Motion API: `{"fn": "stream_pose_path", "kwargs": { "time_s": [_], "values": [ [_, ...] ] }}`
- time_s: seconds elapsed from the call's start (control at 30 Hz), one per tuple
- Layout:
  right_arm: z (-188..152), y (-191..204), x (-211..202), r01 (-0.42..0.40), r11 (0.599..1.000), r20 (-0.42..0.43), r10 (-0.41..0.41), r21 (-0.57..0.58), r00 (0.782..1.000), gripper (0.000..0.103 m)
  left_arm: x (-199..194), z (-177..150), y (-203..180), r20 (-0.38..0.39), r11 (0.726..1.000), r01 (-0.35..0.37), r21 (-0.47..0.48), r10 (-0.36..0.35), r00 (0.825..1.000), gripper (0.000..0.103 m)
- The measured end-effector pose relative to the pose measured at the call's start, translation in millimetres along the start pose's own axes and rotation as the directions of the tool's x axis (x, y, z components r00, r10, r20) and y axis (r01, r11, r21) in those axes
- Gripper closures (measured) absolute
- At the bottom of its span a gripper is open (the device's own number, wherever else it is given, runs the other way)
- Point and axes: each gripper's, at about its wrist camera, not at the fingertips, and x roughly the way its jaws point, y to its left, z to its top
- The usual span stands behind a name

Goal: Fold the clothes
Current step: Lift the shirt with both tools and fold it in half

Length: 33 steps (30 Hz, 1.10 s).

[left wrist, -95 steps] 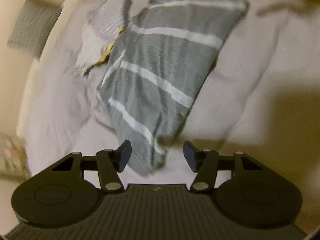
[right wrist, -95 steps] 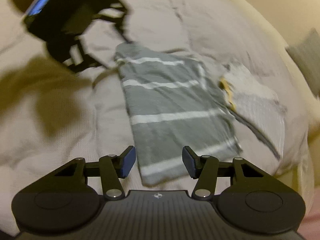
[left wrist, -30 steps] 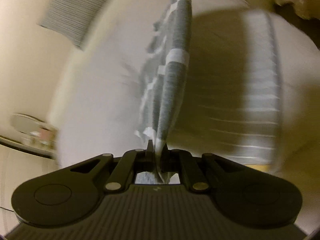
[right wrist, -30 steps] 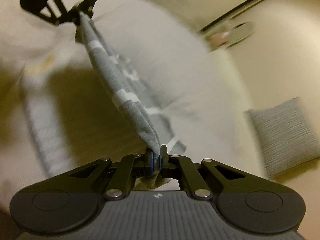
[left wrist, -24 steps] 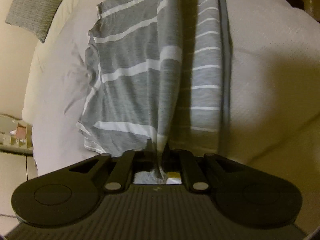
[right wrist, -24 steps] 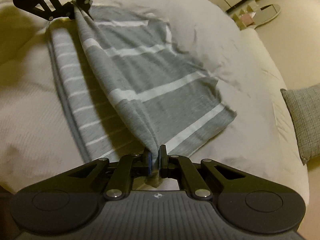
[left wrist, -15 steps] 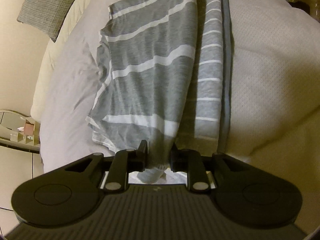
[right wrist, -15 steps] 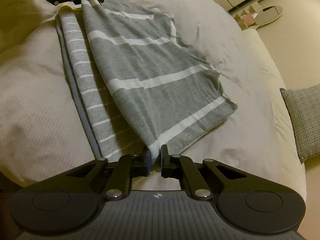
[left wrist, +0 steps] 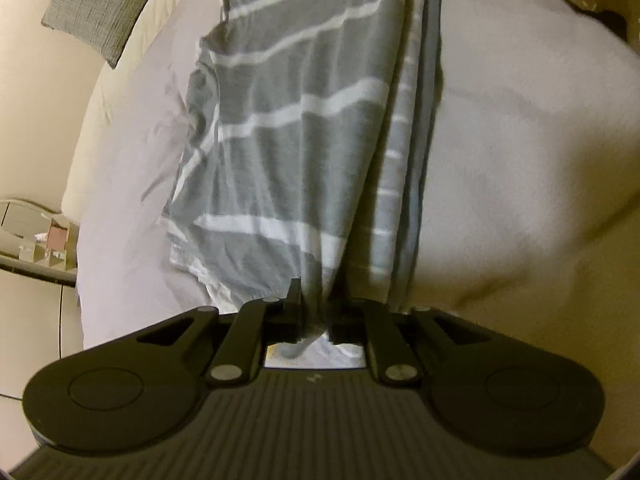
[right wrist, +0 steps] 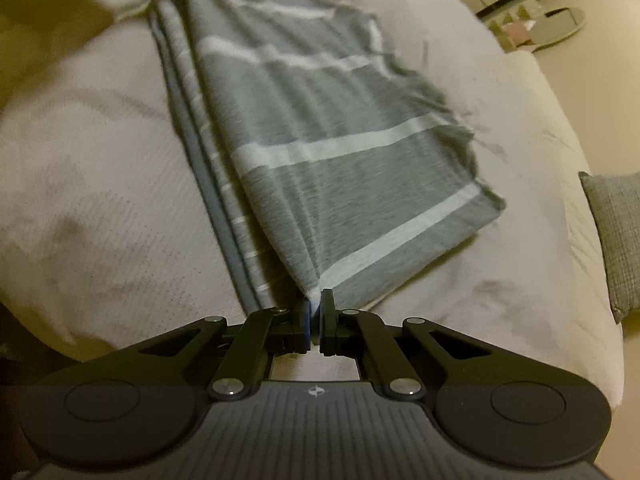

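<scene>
The grey striped garment [left wrist: 296, 128] lies across the bed [left wrist: 520, 140], laid partly over a second, thin-striped piece [left wrist: 400, 152] whose edge shows along one side. The left claw [left wrist: 316, 312] stands narrowly parted with a tail of cloth between its fingers, not visibly pinched; the right claw [right wrist: 316, 312] looks closed on the nearest corner of the same garment, though a slit of light shows between its pads. The risk I judge most likely: if either claw pulls away while cloth clings to a pad, the soft knit drags and the straight fold line skews, exposing more of the piece beneath. The jersey is thin, limp and rumpled at its far edge, with broad white bands; the bedcover is pale, waffle-textured and cushiony, so it gives little firm backing.
</scene>
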Motion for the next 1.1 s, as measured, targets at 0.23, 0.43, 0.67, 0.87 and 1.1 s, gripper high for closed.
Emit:
{"fn": "stream_pose_path", "kwargs": {
  "time_s": [0.23,0.43,0.67,0.87,1.1],
  "values": [
    [1,-2,-7,0.020,1.000,0.010,-0.020,0.017,1.000,0.102,-20,-11,-14,0.068,0.985,-0.141,0.100,0.135,0.989,0.066],
    [2,-2,-7,0.014,0.999,0.015,-0.015,0.032,1.000,0.103,-11,-10,-19,0.068,0.988,-0.073,0.137,0.064,0.996,0.095],
    [-6,2,-10,0.020,1.000,0.018,-0.020,0.013,1.000,0.103,-11,-13,-16,0.063,0.994,-0.054,0.098,0.048,0.997,0.097],
    [-5,6,-4,0.019,1.000,0.007,-0.019,0.012,1.000,0.103,-7,-12,-19,0.056,0.995,-0.043,0.090,0.038,0.998,0.098],
    [-9,8,2,0.017,0.999,0.013,-0.017,0.028,1.000,0.103,-9,-13,-23,0.059,0.997,-0.061,0.053,0.058,0.997,0.098]
  ]
}}
